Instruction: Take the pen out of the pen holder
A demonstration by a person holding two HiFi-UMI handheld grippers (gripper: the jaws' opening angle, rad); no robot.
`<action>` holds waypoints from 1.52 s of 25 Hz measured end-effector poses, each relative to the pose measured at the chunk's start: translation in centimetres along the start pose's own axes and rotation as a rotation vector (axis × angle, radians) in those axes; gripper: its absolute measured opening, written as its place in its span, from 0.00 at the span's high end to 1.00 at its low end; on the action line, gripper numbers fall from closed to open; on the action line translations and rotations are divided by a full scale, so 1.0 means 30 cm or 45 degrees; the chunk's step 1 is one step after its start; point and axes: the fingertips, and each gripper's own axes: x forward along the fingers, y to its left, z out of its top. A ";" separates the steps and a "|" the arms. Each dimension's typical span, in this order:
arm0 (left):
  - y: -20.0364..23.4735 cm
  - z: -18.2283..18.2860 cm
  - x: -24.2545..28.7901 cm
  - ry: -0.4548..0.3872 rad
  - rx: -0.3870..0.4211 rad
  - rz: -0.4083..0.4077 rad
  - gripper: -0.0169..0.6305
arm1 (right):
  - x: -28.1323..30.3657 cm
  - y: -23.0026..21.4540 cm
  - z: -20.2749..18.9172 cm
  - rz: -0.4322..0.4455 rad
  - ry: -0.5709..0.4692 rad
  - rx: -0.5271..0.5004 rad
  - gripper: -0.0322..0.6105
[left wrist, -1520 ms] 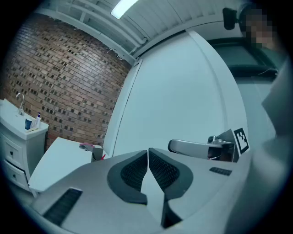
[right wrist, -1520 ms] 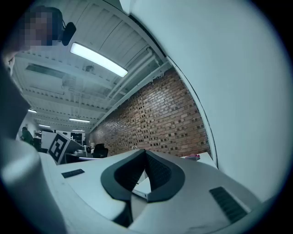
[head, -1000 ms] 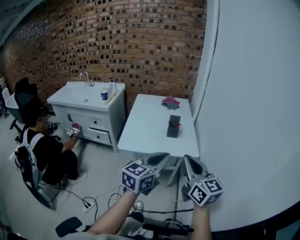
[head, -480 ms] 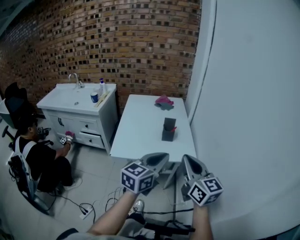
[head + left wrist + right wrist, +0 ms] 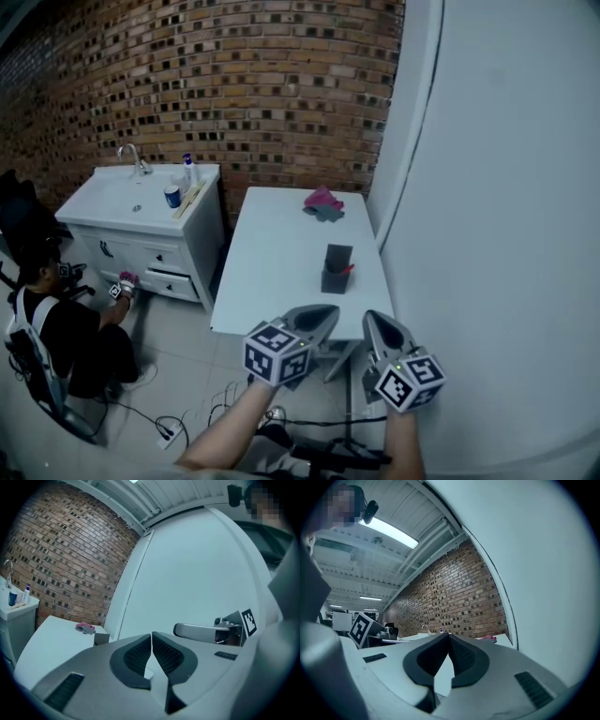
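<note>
Left gripper point(image 5: 152, 637) and right gripper point(image 5: 449, 637) — fingers point(image 5: 138, 656) together, empty; pen point(image 5: 348, 270) in pen holder point(image 5: 335, 272) on table point(image 5: 272, 267)

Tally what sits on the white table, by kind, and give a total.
Pen holder: 1
Red pen: 1
Pink-and-grey cloth bundle: 1
Total: 3

Pen point(image 5: 348, 270): only tiny red bit vis. at pen holder point(image 5: 333, 279), rest hidden inside; too small for detail.
</note>
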 end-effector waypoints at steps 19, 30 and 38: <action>0.399 0.073 0.175 0.081 -0.054 -0.110 0.96 | 0.405 -0.137 0.012 -0.198 0.088 0.030 0.95; 0.454 0.074 0.262 0.105 -0.079 -0.075 0.96 | 0.481 -0.264 -0.019 -0.212 0.156 0.051 0.95; 0.458 0.070 0.319 0.107 -0.066 0.015 0.96 | 0.507 -0.353 -0.014 -0.156 0.181 0.034 0.95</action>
